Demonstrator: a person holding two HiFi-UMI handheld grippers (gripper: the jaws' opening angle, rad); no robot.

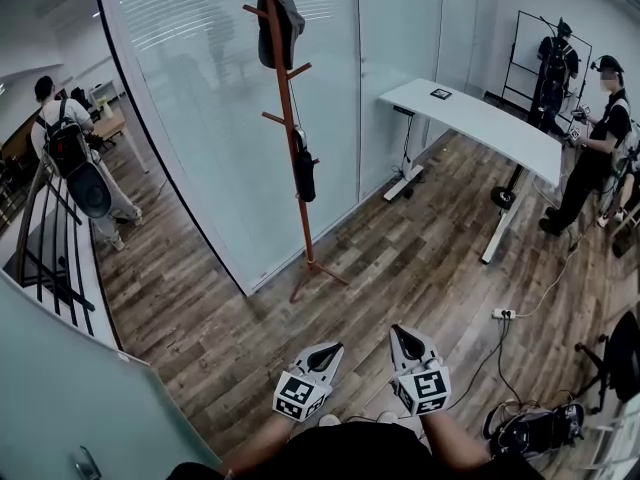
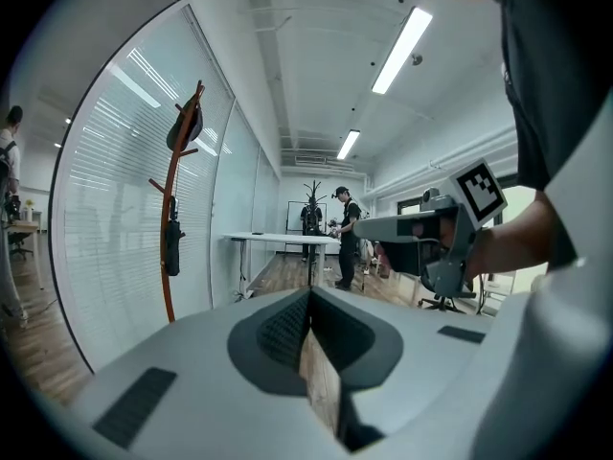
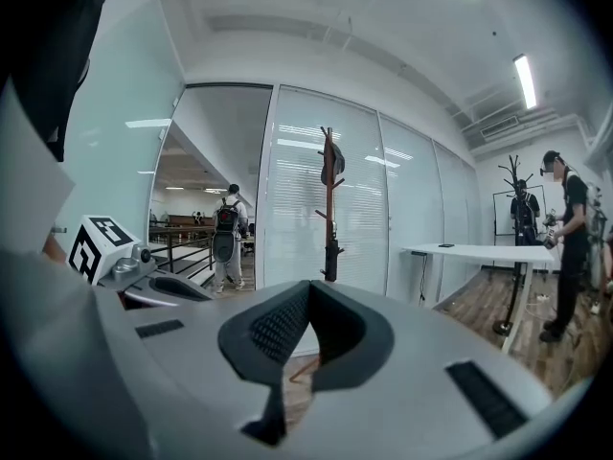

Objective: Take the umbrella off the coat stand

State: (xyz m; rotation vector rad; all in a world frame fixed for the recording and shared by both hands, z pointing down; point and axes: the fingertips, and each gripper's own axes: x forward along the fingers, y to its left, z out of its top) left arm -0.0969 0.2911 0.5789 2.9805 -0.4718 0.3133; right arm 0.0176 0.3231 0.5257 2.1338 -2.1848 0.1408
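Observation:
A tall brown wooden coat stand [image 1: 297, 198] rises in front of the frosted glass wall. A black folded umbrella [image 1: 303, 170] hangs from a peg halfway up it, and a dark cap [image 1: 283, 20] hangs at the top. My left gripper [image 1: 334, 349] and right gripper [image 1: 398, 332] are low at the bottom of the head view, side by side, well short of the stand. Both are shut with nothing between the jaws. In the left gripper view the umbrella [image 2: 173, 246] shows far off to the left of the gripper [image 2: 309, 295]. The right gripper [image 3: 308, 286] points toward the umbrella [image 3: 331, 256], which hangs almost straight ahead.
A curved glass wall [image 1: 200, 118] stands behind the stand. A white desk [image 1: 485, 120] is at the right, with a person [image 1: 595, 148] beyond it. A power strip [image 1: 503, 314] and cables lie on the wood floor; a chair [image 1: 615, 358] stands at the right. Another person with a backpack [image 1: 68, 153] walks at the left.

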